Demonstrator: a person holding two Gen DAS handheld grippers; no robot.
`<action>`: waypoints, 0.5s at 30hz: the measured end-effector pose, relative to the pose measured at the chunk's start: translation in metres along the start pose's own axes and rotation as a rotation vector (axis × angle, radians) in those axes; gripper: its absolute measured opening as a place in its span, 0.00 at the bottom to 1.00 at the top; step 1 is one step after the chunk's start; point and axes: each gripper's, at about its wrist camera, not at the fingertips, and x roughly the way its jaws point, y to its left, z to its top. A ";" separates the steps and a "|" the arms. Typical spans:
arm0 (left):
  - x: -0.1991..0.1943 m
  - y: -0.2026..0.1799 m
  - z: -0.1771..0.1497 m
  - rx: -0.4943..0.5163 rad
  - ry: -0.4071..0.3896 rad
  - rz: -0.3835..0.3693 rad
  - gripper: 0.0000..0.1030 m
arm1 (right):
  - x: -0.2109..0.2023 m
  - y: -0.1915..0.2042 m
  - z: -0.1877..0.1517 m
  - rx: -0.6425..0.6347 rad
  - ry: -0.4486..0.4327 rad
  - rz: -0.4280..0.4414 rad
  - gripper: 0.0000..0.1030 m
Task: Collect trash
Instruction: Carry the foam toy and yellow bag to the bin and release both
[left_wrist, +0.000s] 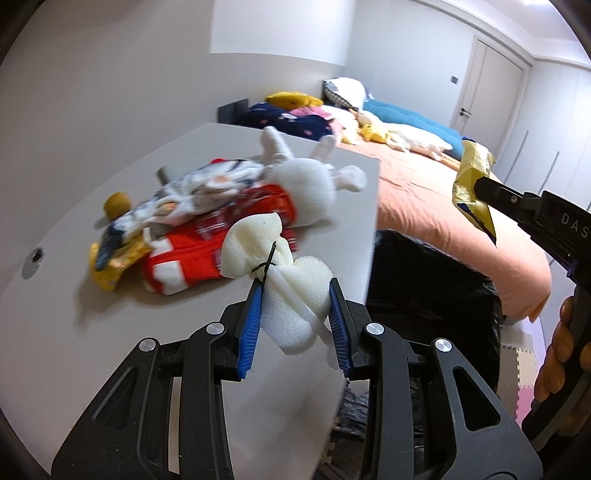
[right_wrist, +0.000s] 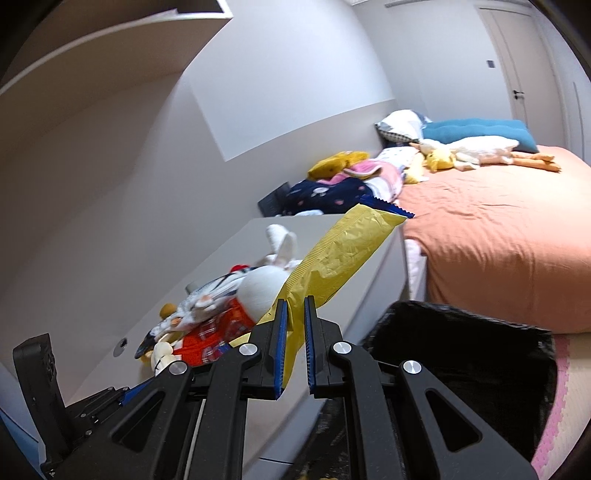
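Two tools loaded: each one carries a piece of trash, both lifted clear of the table (left_wrist: 110, 325).
Left tool (left_wrist: 295, 295): clenched on a white foam piece (left_wrist: 277, 266), its blue ribbed pads (left_wrist: 249, 332) pressing the lower lobe from both sides.
Foam piece: soft, porous, pinched at the waist by a thin dark tie and a white strap, so it bulges into two rounded lobes ahead of the tool.
Right tool (right_wrist: 294, 306): clamped tight on a yellow wrapper (right_wrist: 340, 254); the film runs up and away from the tips.
Wrapper: thin crinkled foil, long and flat, crimped ribbing along one edge, dark blue serrated end at the far tip.
Bin (right_wrist: 461, 350): black liner, wide open mouth, low and to the right of the right tool, between table and bed (right_wrist: 498, 240).
Clutter behind the left tool: plush toy (left_wrist: 310, 188), red fabric (left_wrist: 192, 262), another yellow wrapper (left_wrist: 114, 266) on the table.
Risk, foam: springy material could squirm out of the pads, since only one lobe is held.
Risk, wrapper: slick foil may slide, or flutter and miss the bin if let go too high.
Risk, table edge: swinging the left tool toward the bin could catch the foam on the corner.
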 end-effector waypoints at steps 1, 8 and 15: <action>0.002 -0.005 0.000 0.008 0.001 -0.007 0.33 | -0.002 -0.004 0.001 0.004 -0.004 -0.007 0.10; 0.014 -0.040 0.002 0.054 0.023 -0.051 0.33 | -0.023 -0.040 -0.003 0.038 -0.025 -0.065 0.10; 0.025 -0.082 0.001 0.128 0.047 -0.114 0.33 | -0.042 -0.071 -0.005 0.069 -0.048 -0.142 0.10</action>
